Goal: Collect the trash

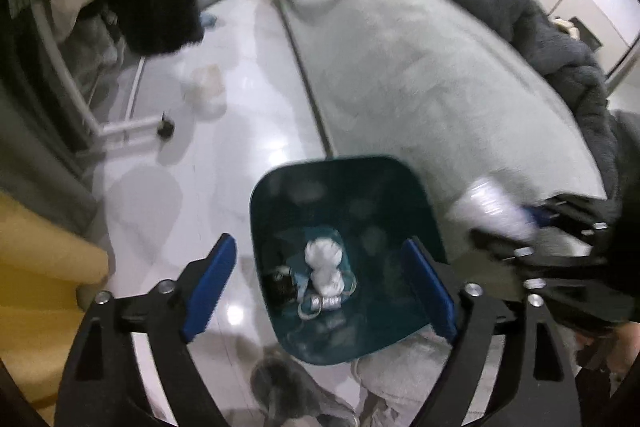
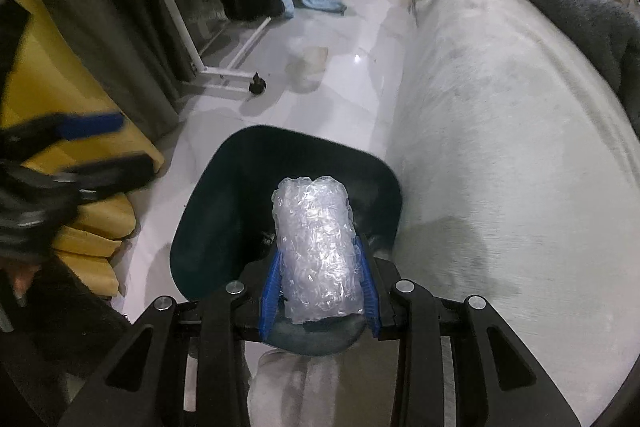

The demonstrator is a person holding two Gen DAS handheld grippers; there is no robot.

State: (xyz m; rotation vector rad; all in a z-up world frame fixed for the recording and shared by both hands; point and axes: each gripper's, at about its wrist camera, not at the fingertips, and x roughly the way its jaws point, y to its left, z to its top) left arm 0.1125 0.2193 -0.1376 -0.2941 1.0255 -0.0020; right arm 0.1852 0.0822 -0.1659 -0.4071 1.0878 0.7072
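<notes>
The right gripper [image 2: 320,279] is clamped on a roll of clear bubble wrap [image 2: 314,251], holding it above the open mouth of the dark teal bin [image 2: 208,227], which stands on the pale floor [image 2: 340,99] just left of the grey-covered bed [image 2: 500,147]. The left gripper [image 1: 320,287] hangs over the same bin with its blue pads [image 1: 210,291] spread wide and nothing between them. White wadded trash [image 1: 324,267] lies at the bin's bottom.

Left gripper [image 1: 320,287] gapes over the bin [image 1: 344,195]; tissue wad [image 1: 326,267] inside; right gripper [image 1: 532,223] at three o'clock.
</notes>
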